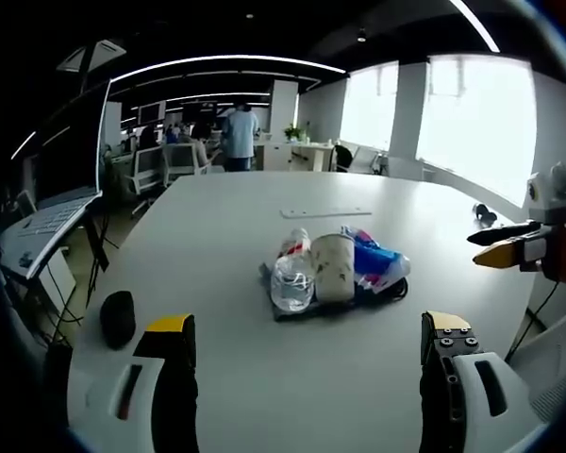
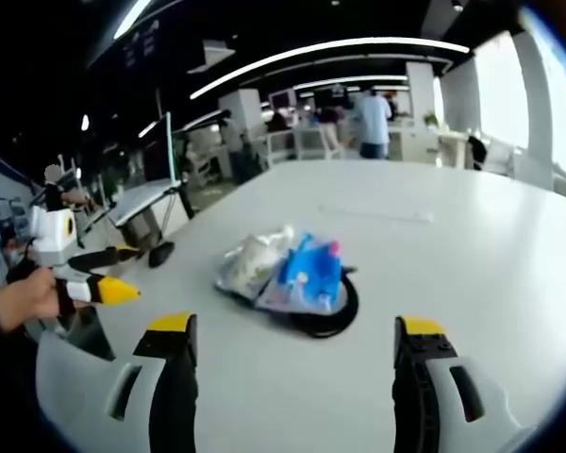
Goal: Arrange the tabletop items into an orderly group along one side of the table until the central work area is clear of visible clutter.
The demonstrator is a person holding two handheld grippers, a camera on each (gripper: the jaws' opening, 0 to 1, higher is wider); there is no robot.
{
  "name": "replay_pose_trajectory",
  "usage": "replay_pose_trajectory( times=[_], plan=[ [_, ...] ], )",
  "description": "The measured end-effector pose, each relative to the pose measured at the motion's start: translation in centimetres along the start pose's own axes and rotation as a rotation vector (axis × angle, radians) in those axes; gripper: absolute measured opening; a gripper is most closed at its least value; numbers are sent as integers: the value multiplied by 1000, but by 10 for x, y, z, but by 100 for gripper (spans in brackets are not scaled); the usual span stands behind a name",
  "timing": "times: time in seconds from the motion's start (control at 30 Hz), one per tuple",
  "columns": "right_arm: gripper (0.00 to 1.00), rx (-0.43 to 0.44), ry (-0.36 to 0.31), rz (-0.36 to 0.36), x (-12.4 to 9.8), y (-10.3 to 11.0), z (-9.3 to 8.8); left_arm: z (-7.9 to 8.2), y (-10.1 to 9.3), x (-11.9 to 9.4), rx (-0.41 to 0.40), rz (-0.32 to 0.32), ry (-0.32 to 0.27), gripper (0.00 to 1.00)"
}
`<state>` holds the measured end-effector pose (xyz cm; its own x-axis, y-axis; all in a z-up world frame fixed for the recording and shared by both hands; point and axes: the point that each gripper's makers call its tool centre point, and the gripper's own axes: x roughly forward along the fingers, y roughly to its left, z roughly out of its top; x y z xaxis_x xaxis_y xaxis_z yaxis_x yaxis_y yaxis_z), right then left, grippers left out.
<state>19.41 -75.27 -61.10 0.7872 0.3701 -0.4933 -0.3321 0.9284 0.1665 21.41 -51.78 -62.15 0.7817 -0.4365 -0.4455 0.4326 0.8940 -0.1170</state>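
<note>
White and bare for the most part, the bench (image 1: 217, 236) is carrying one small heap in its middle, not yet moved to any side. Going left to right in the left gripper view: a dark mouse-like lump (image 1: 118, 318) is sitting alone near the edge, then a clear plastic bottle (image 1: 291, 280) is lying against a paper cup (image 1: 334, 267), with a blue-and-white crinkled packet (image 1: 377, 261) just beside it, all piled over a black ring-shaped thing (image 2: 328, 316). I judge they are heaped together simply as clutter waiting to be sorted. Print on the packet is too blurred to read; no brand is legible on the cup.

Both pairs of tongs are hovering short of the pile, touching nothing: the left tongs (image 1: 307, 344) are standing wide open and empty, and the right tongs (image 2: 292, 344) are likewise gaping, holding nothing.
</note>
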Motion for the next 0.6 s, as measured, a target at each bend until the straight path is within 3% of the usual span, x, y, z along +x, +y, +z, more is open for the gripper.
replay_pose_trajectory(
  times=[0.6],
  plan=[
    [82,-10,8,17,15,2,5,-3,5,5,-9,9,8,98]
  ],
)
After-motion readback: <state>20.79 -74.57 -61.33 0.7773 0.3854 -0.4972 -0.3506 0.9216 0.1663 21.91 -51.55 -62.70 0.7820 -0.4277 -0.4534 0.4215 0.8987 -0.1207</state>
